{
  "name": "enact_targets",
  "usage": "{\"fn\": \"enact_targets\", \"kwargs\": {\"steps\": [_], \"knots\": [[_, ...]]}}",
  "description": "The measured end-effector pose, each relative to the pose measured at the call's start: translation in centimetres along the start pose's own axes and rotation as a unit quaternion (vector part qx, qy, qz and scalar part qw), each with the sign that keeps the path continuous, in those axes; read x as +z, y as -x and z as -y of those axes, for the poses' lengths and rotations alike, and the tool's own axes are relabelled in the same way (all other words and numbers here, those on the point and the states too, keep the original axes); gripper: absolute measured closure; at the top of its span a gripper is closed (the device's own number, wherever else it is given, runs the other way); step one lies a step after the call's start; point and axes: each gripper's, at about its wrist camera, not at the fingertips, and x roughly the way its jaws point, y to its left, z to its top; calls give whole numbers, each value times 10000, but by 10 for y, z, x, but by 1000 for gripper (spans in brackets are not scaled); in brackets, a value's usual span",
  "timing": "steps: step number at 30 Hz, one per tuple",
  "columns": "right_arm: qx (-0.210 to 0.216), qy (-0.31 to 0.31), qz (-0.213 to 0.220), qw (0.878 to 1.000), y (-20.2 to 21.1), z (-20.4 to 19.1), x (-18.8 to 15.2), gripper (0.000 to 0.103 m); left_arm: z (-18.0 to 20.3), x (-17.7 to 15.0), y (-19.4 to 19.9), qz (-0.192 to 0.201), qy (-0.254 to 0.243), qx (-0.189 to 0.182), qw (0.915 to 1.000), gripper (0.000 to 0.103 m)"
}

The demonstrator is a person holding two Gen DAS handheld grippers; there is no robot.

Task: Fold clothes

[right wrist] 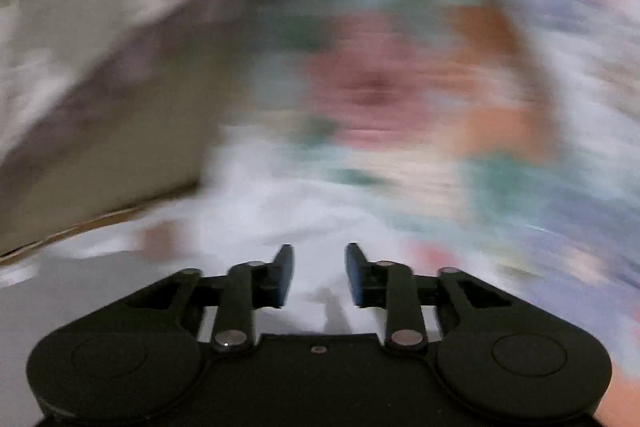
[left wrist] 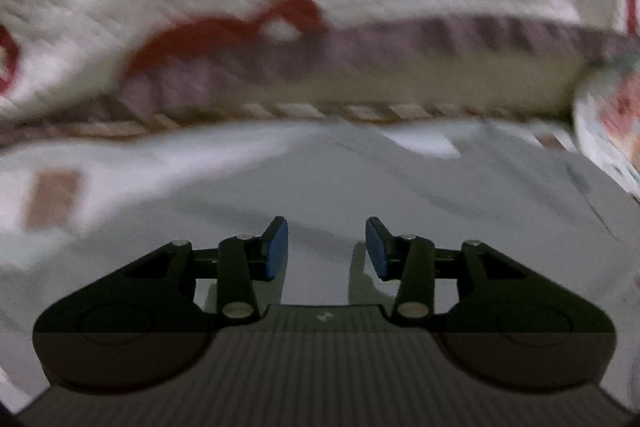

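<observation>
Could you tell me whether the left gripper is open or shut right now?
Open. The left gripper shows a clear gap between its blue pads, with only the grey cloth below and nothing held between them.

Left claw (left wrist: 326,247), right claw (right wrist: 319,274): both agape, empty.

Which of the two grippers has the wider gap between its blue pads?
The left gripper: its pads stand clearly further apart above pale grey cloth. The right gripper shows a narrower gap.

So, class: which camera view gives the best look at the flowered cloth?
The right wrist view: the flowered cloth fills most of that picture, though badly blurred. The left wrist view catches only a small piece of it at the right edge.
</observation>
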Motion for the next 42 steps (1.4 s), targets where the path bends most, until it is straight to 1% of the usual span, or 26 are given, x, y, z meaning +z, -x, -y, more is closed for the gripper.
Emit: {"fn": "enact_targets", "kwargs": {"steps": [2, 3, 5, 6, 8, 11, 12, 15, 16, 18, 20, 22, 25, 26, 27, 28, 29, 31, 32, 33, 34, 35, 37, 38, 40, 42], "knots": [[827, 524, -341, 9946, -19, -38, 7, 44, -27, 6, -4, 108, 99, 26, 9999, 54], [1194, 792, -500, 9884, -28, -57, 10, 44, -38, 10, -9, 22, 75, 0, 10000, 53], [1443, 1347, -691, 9779, -48, -100, 4, 43, -49, 16, -25, -378, -161, -181, 9990, 47], [1477, 1578, -760, 9734, -55, -117, 0, 43, -53, 17, -32, -590, -301, -281, 9974, 46], [1442, 2045, -861, 9644, -73, -148, -4, 43, -57, 19, -39, -740, -510, -332, 9954, 46], [1330, 2312, -919, 9594, -98, -172, -2, 43, -56, 22, -37, -541, -703, -554, 9945, 45], [1404, 2335, -1021, 9567, -103, -174, -3, 43, -55, 23, -37, -491, -770, -630, 9938, 40], [1506, 2406, -1268, 9504, -113, -180, -8, 42, -53, 20, -46, -566, -1041, -762, 9900, 39], [1481, 2369, -1282, 9516, -114, -178, -9, 41, -53, 19, -51, -670, -1077, -827, 9885, 39], [1469, 1998, -1291, 9601, -117, -167, -8, 38, -55, 14, -60, -776, -1051, -898, 9874, 37], [1510, 1598, -1265, 9673, -120, -159, -6, 38, -53, 16, -64, -776, -918, -916, 9885, 28], [1348, 1750, -1195, 9680, -123, -165, -6, 36, -48, 19, -72, -829, -915, -899, 9883, 25], [1242, 2080, -1104, 9639, -129, -181, -8, 27, -39, 22, -84, -798, -1088, -862, 9871, 21], [1256, 2145, -1056, 9628, -132, -185, -8, 21, -35, 22, -87, -745, -1137, -821, 9873, 21], [1301, 2157, -996, 9626, -134, -187, -10, 14, -31, 20, -89, -641, -1260, -742, 9872, 23], [1338, 2140, -937, 9631, -137, -187, -11, 10, -24, 17, -91, -502, -1465, -593, 9862, 29], [1356, 1998, -881, 9664, -138, -184, -14, 8, -20, 15, -91, -405, -1574, -558, 9851, 37], [1515, 1901, -707, 9674, -131, -182, -19, 21, -17, 17, -86, -422, -1339, -707, 9876, 91], [1614, 1950, -616, 9655, -125, -183, -23, 50, -14, 17, -82, -443, -1338, -756, 9871, 94], [1745, 2032, -598, 9616, -118, -187, -27, 84, -9, 16, -78, -404, -1447, -803, 9854, 94], [1858, 2123, -587, 9576, -111, -191, -31, 93, -4, 15, -73, -350, -1592, -822, 9832, 95], [1876, 2277, -594, 9536, -106, -198, -33, 92, 0, 17, -68, -241, -1691, -780, 9822, 95], [1679, 2666, -493, 9478, -102, -209, -34, 94, 2, 27, -56, 64, -1657, -628, 9841, 95], [1532, 2702, -375, 9498, -101, -211, -29, 94, 2, 32, -51, 202, -1605, -564, 9852, 95], [1290, 2505, 34, 9595, -98, -211, -12, 95, -2, 42, -46, 437, -1407, -464, 9880, 95], [1108, 2276, 436, 9665, -98, -214, 5, 95, -1, 46, -47, 584, -1432, -313, 9875, 95]]}}
